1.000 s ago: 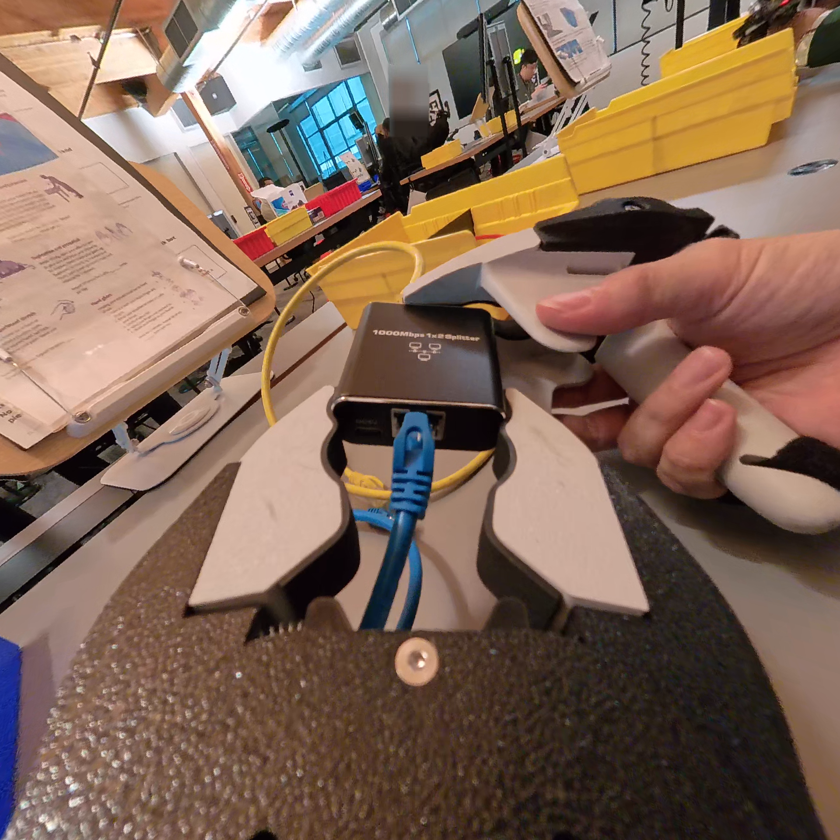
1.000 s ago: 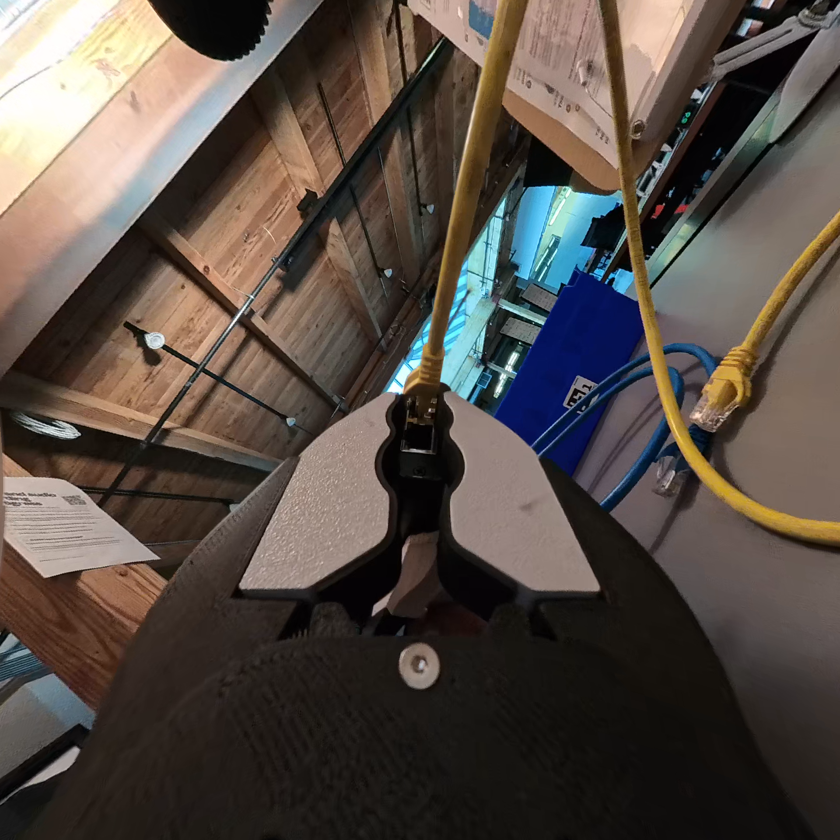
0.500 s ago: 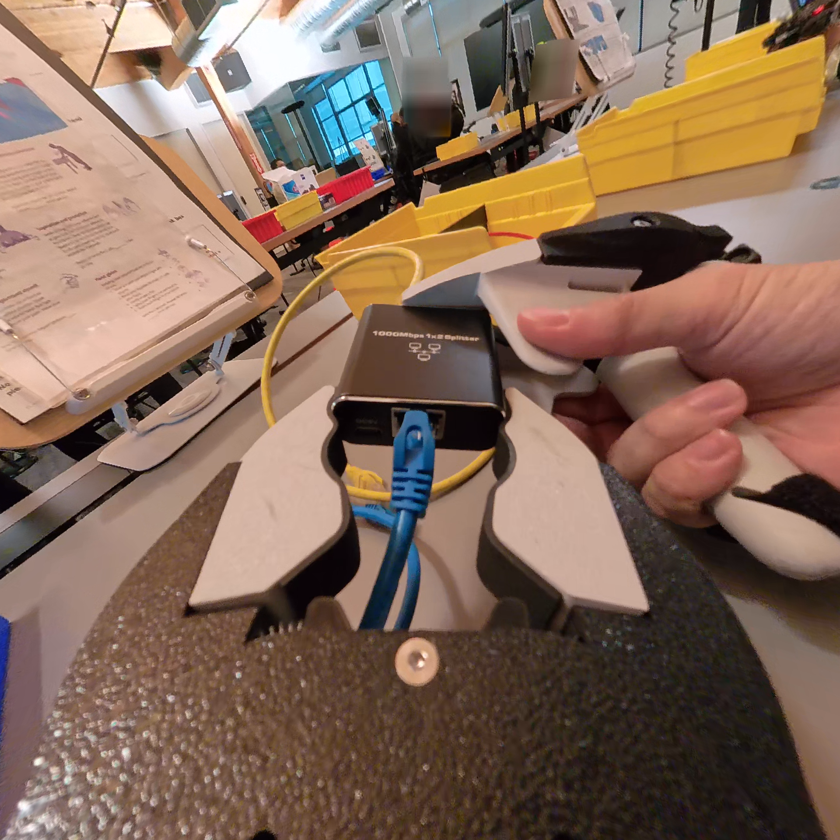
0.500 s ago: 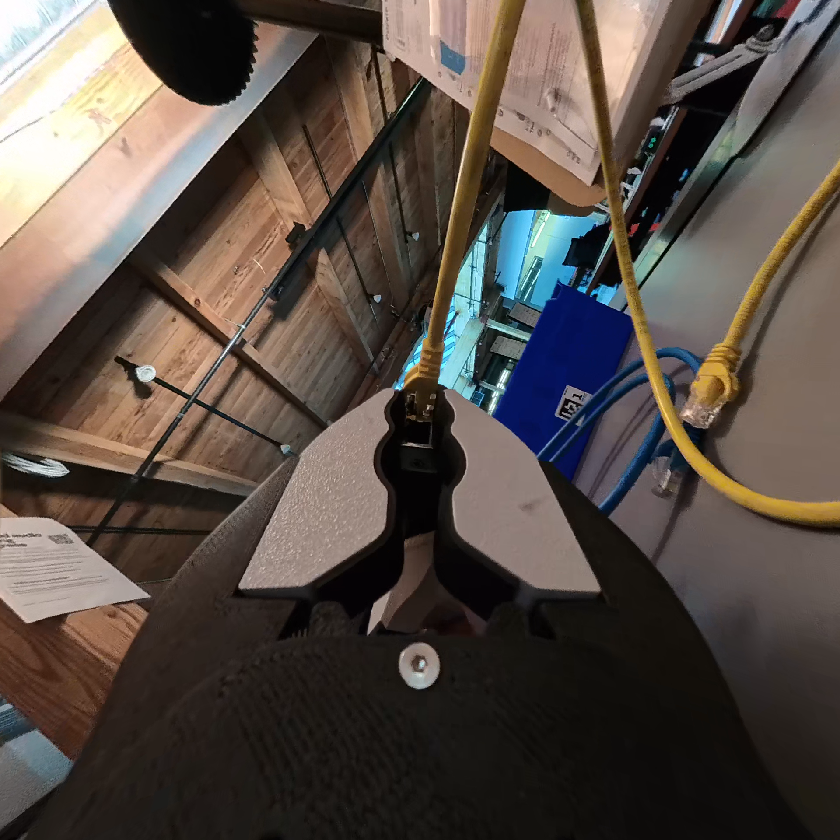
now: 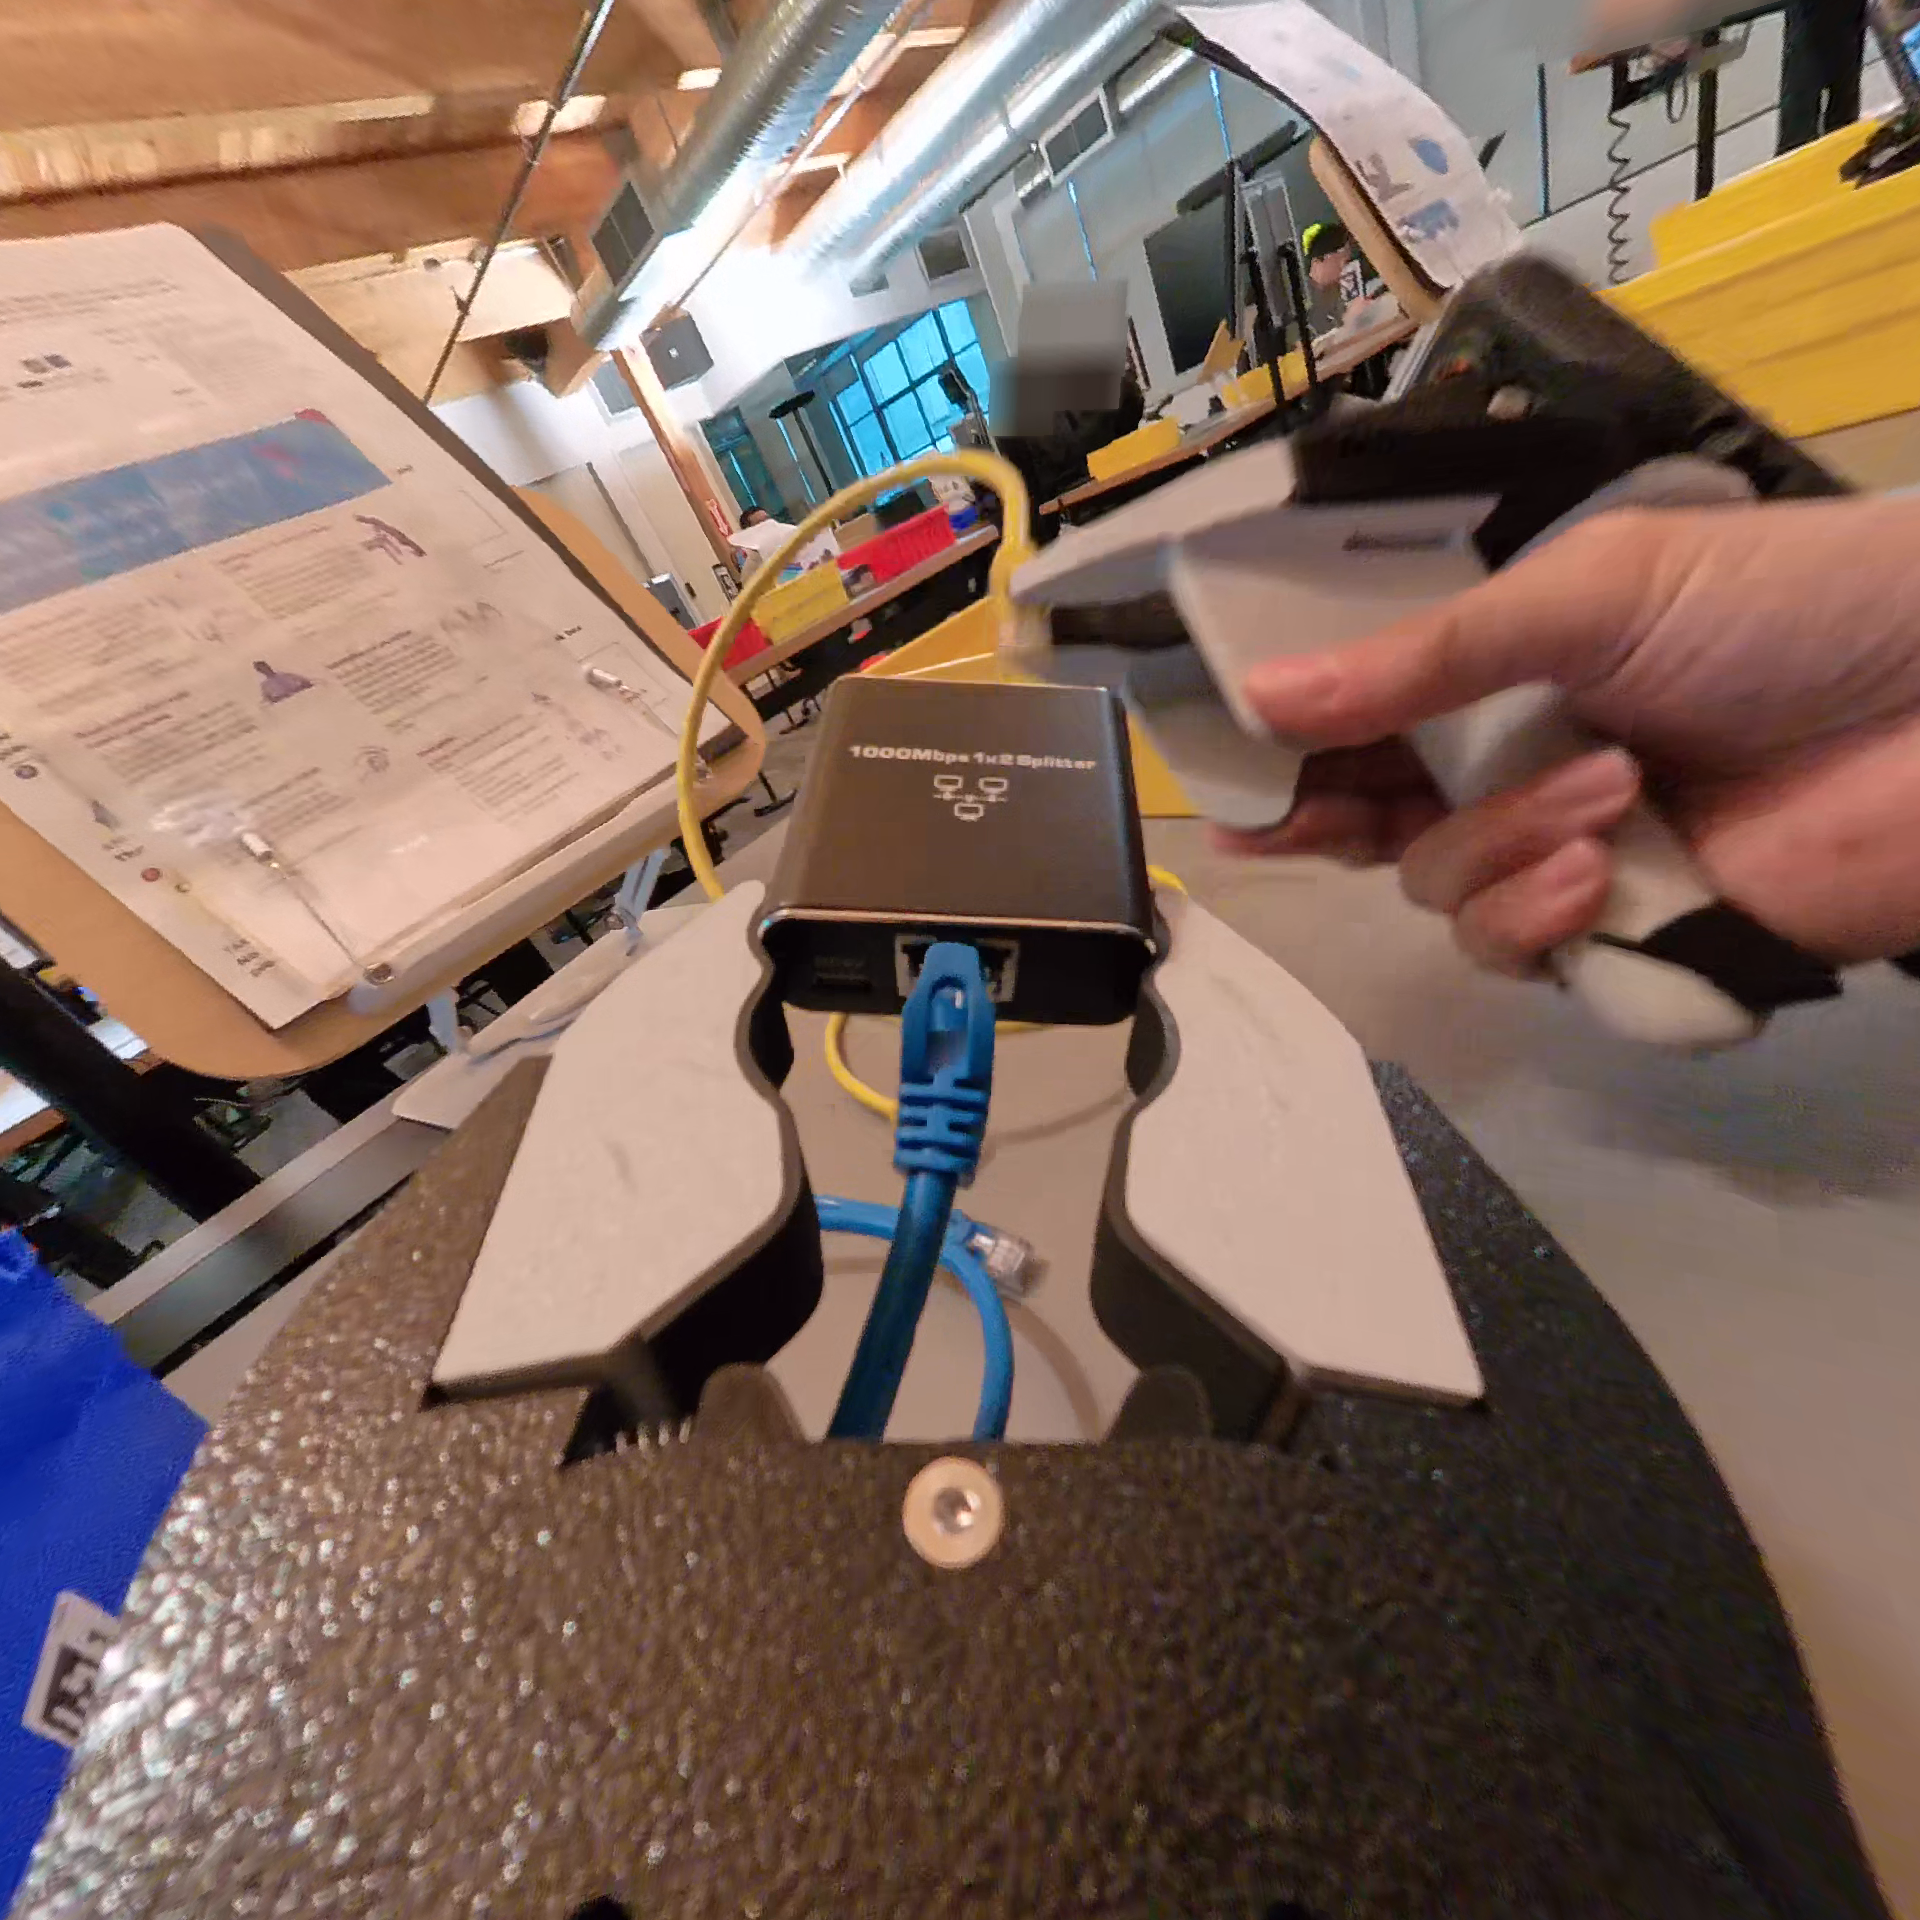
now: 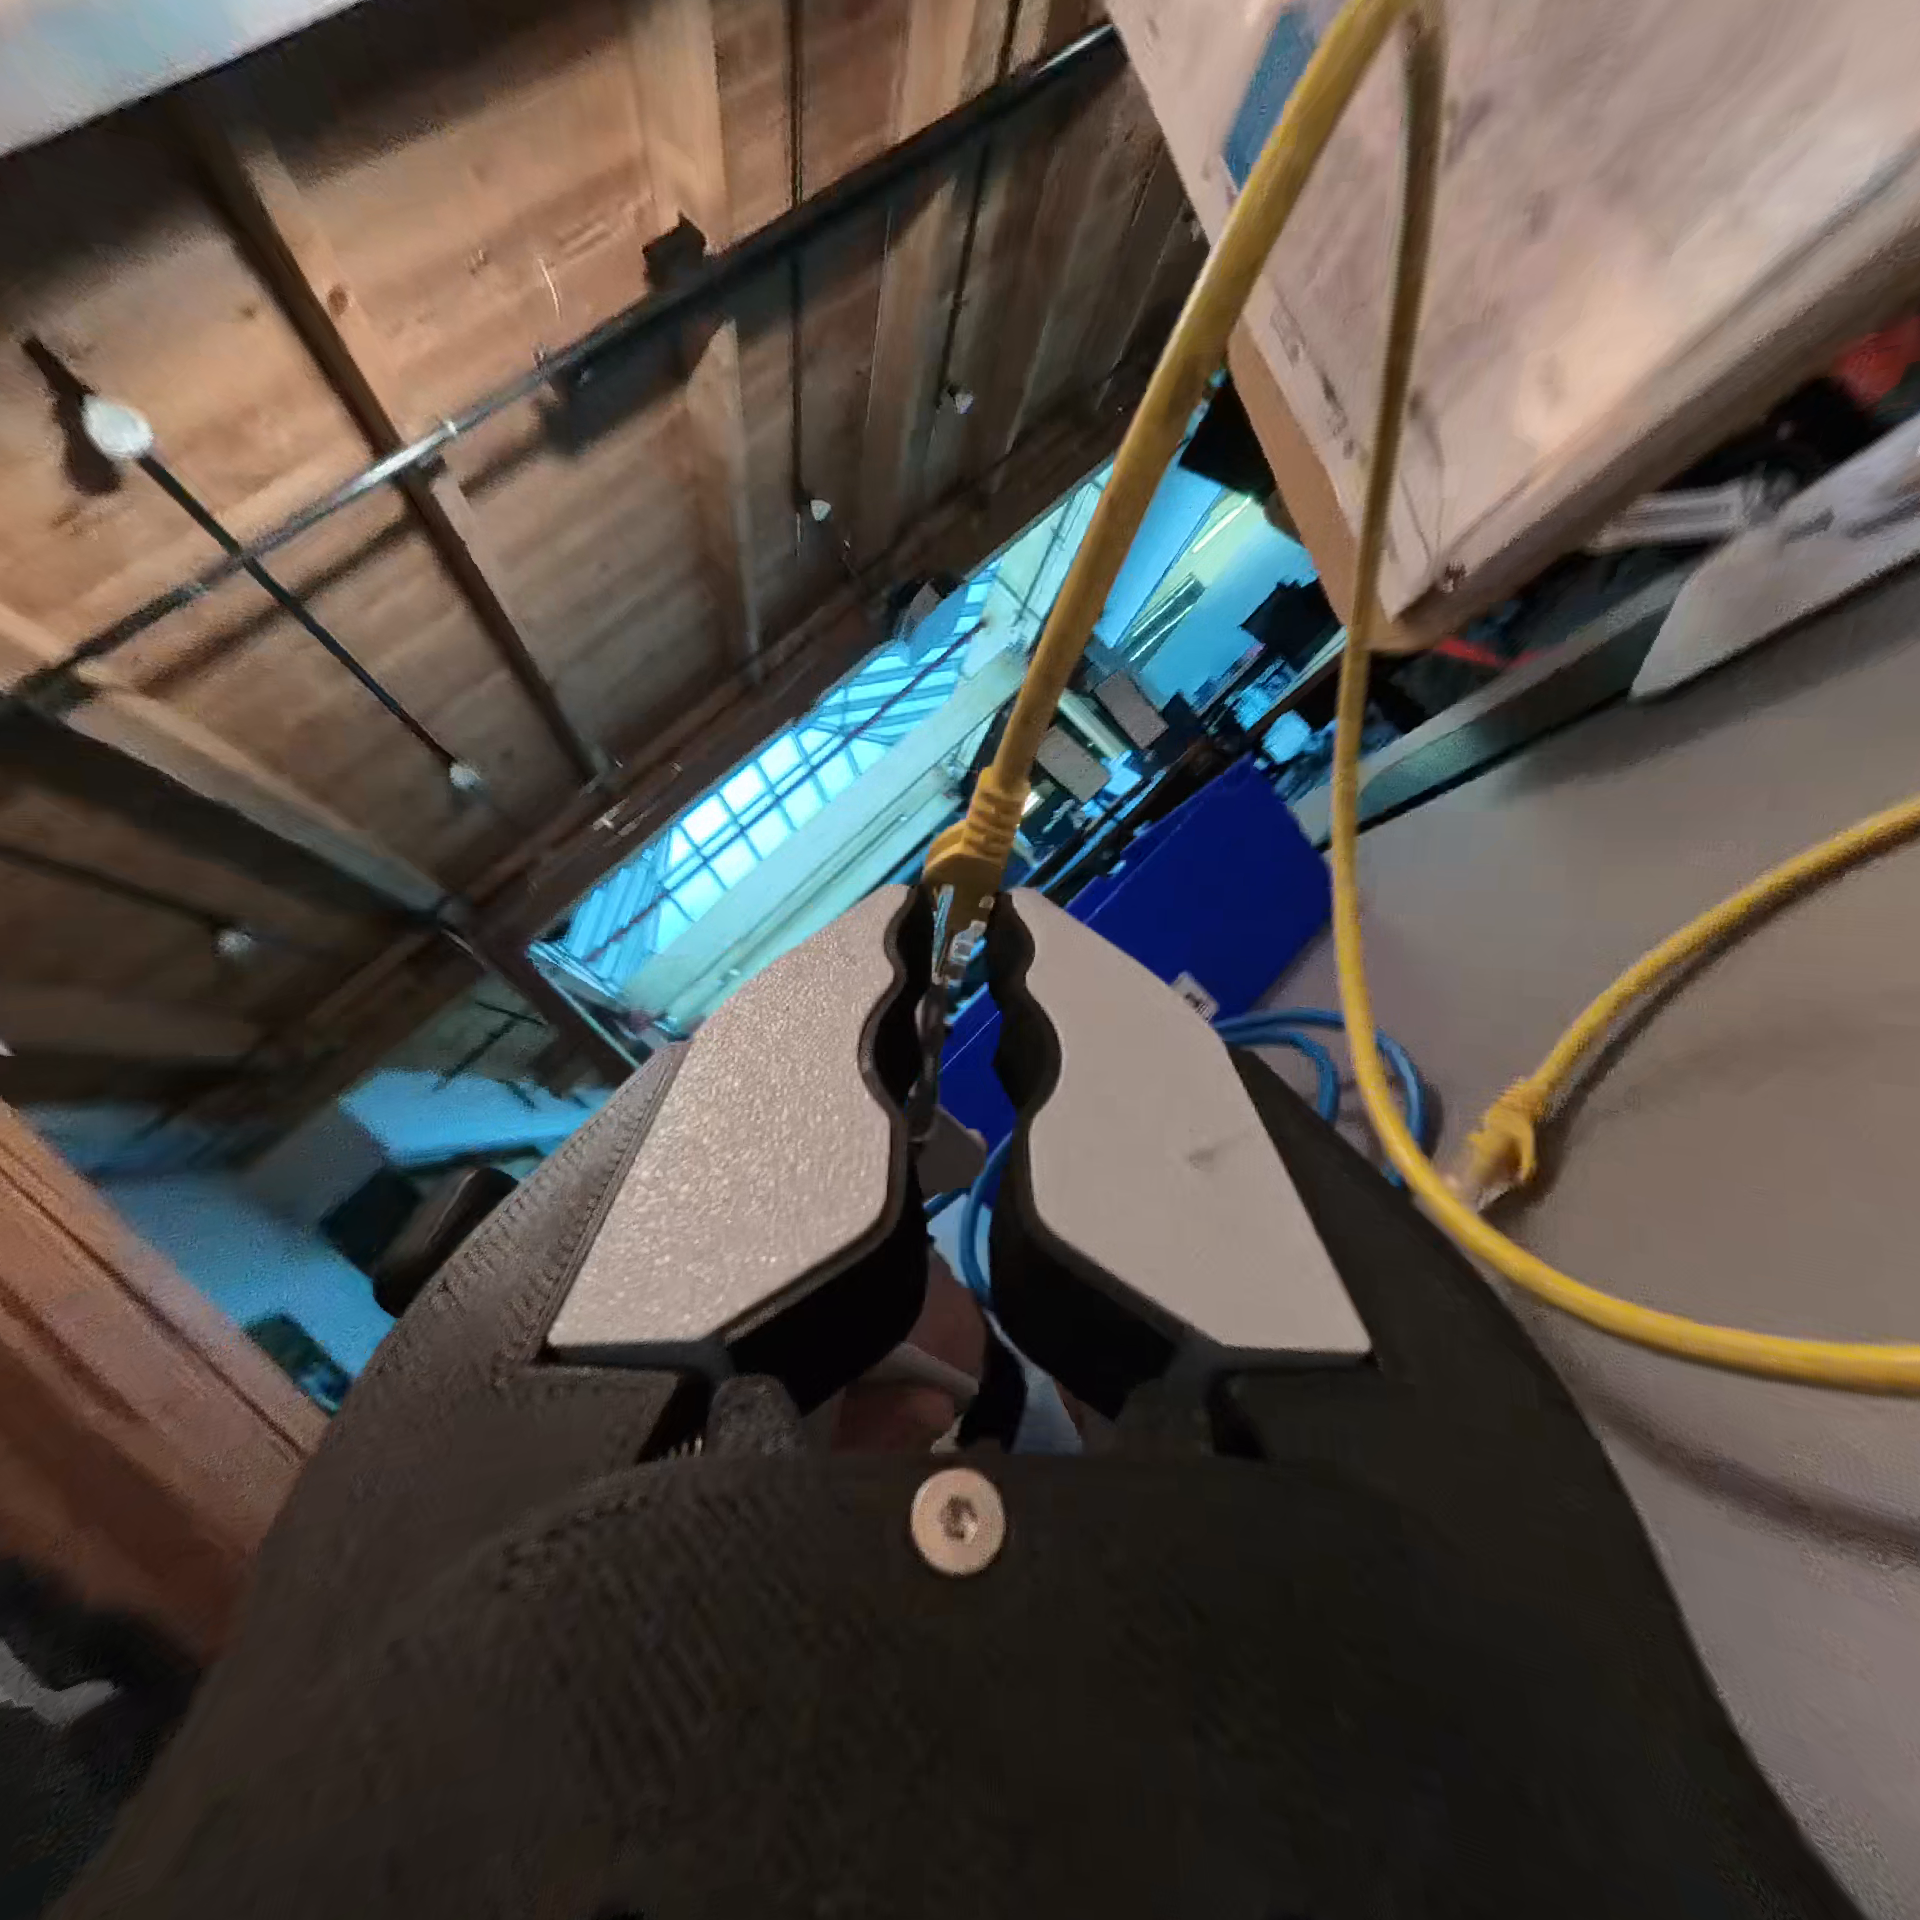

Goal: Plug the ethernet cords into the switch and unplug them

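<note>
My left gripper (image 5: 956, 935) is shut on the black switch (image 5: 966, 810), one finger on each side, just above the grey table (image 5: 1558, 1195). A blue cord's plug (image 5: 940, 1049) sits in the switch's near port; its free end (image 5: 997, 1257) lies under the fingers. My right gripper (image 5: 1039, 613), held by a hand (image 5: 1662, 675), hovers above the switch's far end. In the right wrist view it (image 6: 961, 925) is shut on the yellow cord's plug (image 6: 971, 862), clear of the switch. The yellow cord (image 5: 717, 665) loops left. Its other plug (image 6: 1501, 1148) lies on the table.
A tilted document stand (image 5: 260, 675) rises at the left. A blue bag (image 5: 62, 1455) is at the near left edge. Yellow bins (image 5: 1766, 291) line the far right. People sit at benches in the background.
My right gripper has lifted up and back from the switch's far end, taking the yellow plug with it. My left gripper has kept its hold on the switch and tilted it slightly.
</note>
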{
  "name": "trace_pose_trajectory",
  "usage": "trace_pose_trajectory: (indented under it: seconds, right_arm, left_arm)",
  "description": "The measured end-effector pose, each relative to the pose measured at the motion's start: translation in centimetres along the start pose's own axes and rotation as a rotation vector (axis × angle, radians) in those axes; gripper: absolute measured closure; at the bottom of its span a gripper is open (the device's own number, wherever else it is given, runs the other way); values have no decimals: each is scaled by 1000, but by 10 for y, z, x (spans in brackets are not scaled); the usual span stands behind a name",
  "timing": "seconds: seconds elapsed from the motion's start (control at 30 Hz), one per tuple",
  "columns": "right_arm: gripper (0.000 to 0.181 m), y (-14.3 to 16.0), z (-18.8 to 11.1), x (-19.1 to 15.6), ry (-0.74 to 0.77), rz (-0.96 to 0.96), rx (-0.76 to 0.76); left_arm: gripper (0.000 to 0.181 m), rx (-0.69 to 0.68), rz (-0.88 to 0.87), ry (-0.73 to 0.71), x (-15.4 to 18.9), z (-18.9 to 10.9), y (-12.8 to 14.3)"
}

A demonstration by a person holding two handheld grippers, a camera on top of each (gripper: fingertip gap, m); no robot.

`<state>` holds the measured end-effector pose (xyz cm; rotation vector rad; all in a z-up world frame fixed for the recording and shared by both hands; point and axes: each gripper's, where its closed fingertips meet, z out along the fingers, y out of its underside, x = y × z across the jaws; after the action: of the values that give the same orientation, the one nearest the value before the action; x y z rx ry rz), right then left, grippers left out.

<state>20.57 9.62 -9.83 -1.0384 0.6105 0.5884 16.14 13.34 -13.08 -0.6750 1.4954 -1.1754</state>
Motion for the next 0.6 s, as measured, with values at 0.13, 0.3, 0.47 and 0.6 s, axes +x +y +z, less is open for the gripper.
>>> trace_pose_trajectory:
  seconds: [0.13,0.3,0.47,0.6]
  right_arm:
    - [169,-29,-6,-44,-34,-251,-123]
    - [169,-102,-17,-107,-54,-511,-156]
    - [169,-184,-40,-119,44,-677,-157]
    - [169,-229,-68,-86,143,-714,-198]
  left_arm:
    - [119,37,-17,-59,-13,-6,-4]
    - [119,38,-31,-63,-15,-6,-4]
    - [119,38,-25,-41,-11,-6,-4]
    - [119,40,-39,-25,-9,-5,-4]
